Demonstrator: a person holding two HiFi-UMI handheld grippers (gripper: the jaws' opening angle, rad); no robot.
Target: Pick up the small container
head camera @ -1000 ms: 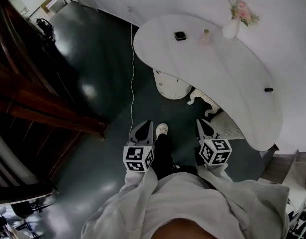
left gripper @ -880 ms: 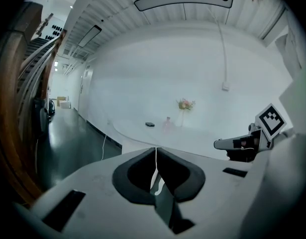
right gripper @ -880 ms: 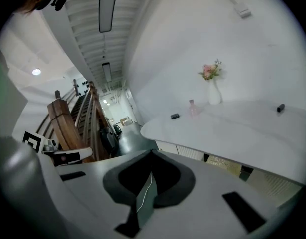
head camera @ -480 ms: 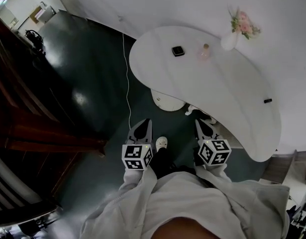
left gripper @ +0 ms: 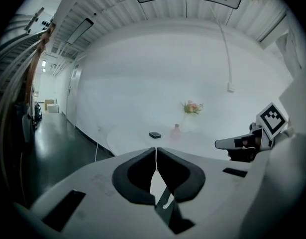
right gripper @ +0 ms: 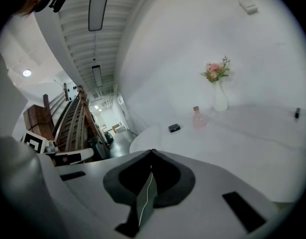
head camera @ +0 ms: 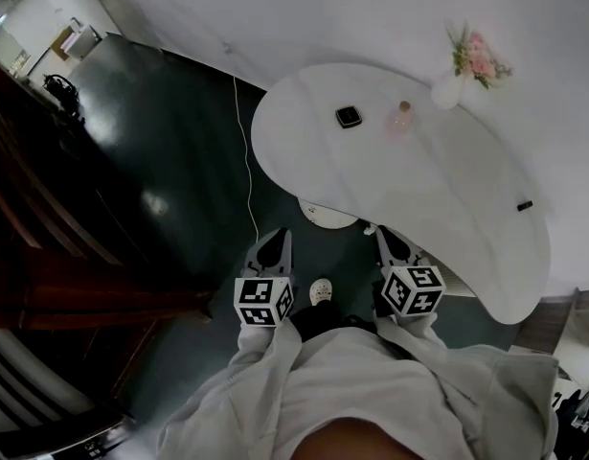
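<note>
The small container (head camera: 348, 116) is a flat black box lying near the far left end of the curved white table (head camera: 447, 190); it also shows small and distant in the left gripper view (left gripper: 154, 135) and the right gripper view (right gripper: 174, 128). My left gripper (head camera: 279, 236) and right gripper (head camera: 385, 235) are held side by side over the dark floor, short of the table's near edge and well away from the container. Both are shut with nothing between the jaws. Their tips (left gripper: 156, 151) (right gripper: 152, 152) point toward the table.
A pink bottle (head camera: 401, 118) stands just right of the container, and a white vase with pink flowers (head camera: 447, 89) beyond it. A small dark item (head camera: 525, 205) lies at the table's right end. A white cable (head camera: 246, 175) runs across the floor; dark wooden stairs (head camera: 45, 247) are on the left.
The person has stepped toward the table: it sits lower and nearer in the head view. Both grippers travelled along with the body and stay shut and empty.
</note>
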